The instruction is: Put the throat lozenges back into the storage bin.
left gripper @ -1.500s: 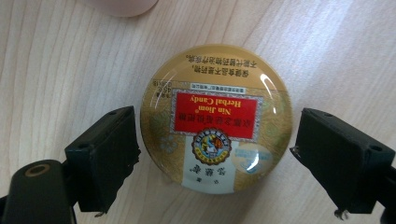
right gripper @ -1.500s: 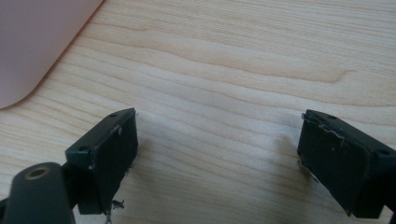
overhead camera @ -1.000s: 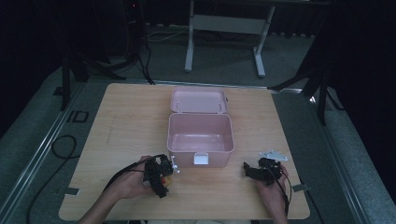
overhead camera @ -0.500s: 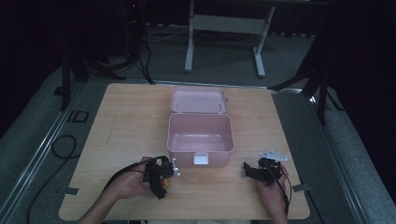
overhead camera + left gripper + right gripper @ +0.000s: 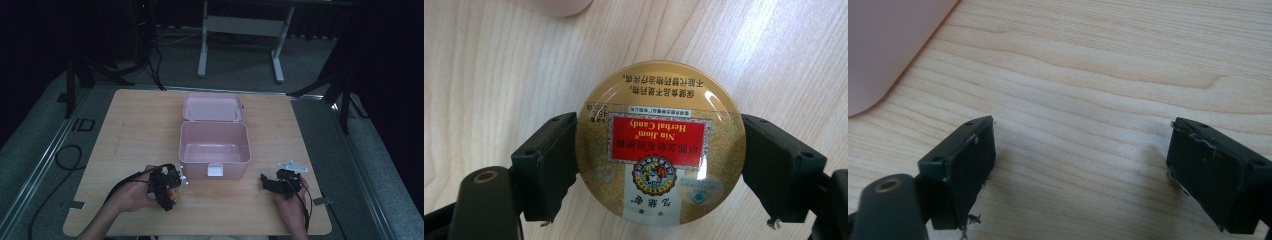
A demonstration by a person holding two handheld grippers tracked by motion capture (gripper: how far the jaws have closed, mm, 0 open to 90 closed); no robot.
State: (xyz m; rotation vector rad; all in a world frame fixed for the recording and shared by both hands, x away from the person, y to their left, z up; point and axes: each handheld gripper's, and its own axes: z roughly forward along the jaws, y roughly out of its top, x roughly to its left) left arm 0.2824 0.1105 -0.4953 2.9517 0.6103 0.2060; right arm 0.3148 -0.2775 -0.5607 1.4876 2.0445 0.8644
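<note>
A round gold candy tin is being held between the jaws of the left gripper, whose pads are pressed against its two sides after just closing in — it is being kept low over the wooden table, just left of the front of the open pink box. The right gripper is being rested near the box's right front corner, its jaws spread wide with bare wood between them.
</note>
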